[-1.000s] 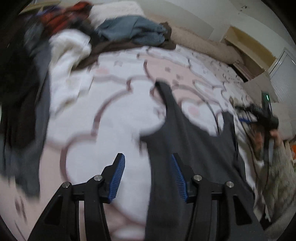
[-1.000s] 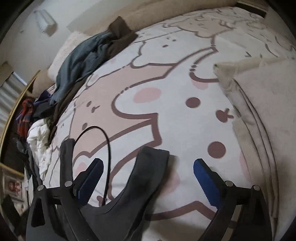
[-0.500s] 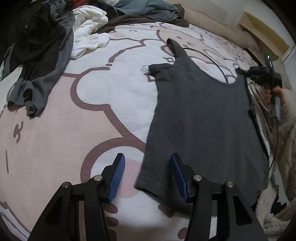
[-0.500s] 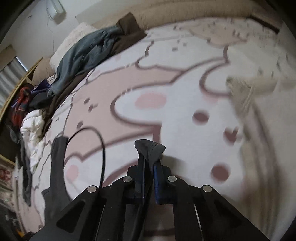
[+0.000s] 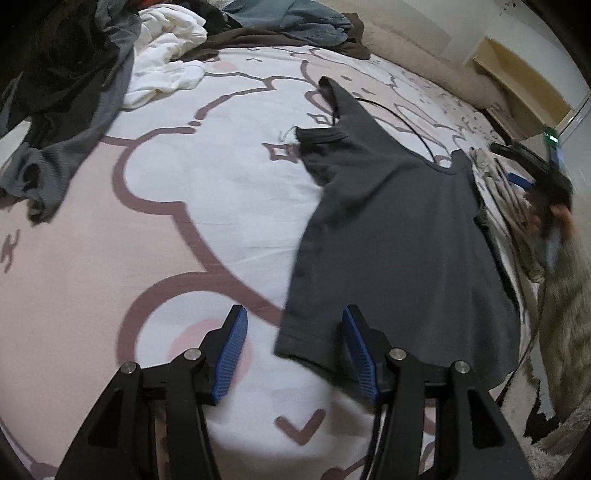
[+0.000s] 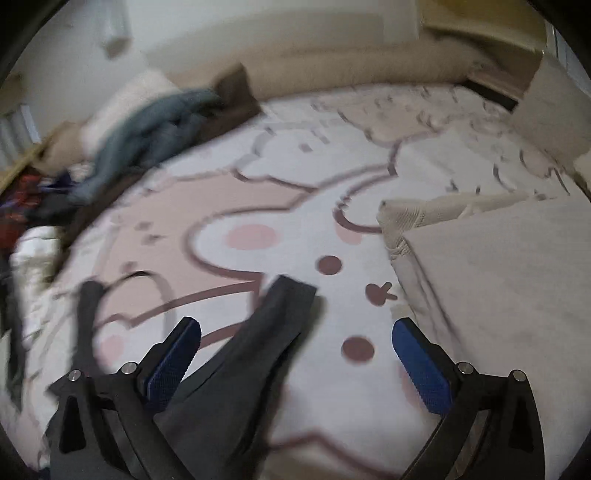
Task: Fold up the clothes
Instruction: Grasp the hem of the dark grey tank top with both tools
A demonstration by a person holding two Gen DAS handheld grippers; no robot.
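A dark grey tank top [image 5: 399, 236] lies spread flat on the patterned bedspread [image 5: 147, 229]. My left gripper [image 5: 295, 354] is open, its fingers on either side of the top's lower left hem corner. My right gripper [image 6: 295, 369] is open and empty above one shoulder strap [image 6: 273, 325], which lies loose on the bedspread [image 6: 258, 206]; the other strap [image 6: 86, 314] lies to its left. The right gripper also shows in the left wrist view [image 5: 532, 173] at the far right, by the top's strap end.
A heap of unfolded clothes, grey [image 5: 74, 96], white [image 5: 166, 70] and blue-grey [image 5: 288, 18], lies along the far left of the bed. A folded cream garment [image 6: 491, 266] lies at the right. A thin black cable [image 5: 402, 118] loops by the neckline.
My right gripper was shut on the shoulder strap half a second ago; it has now opened and let the strap drop. The left gripper stays open and has drawn in around the hem corner.
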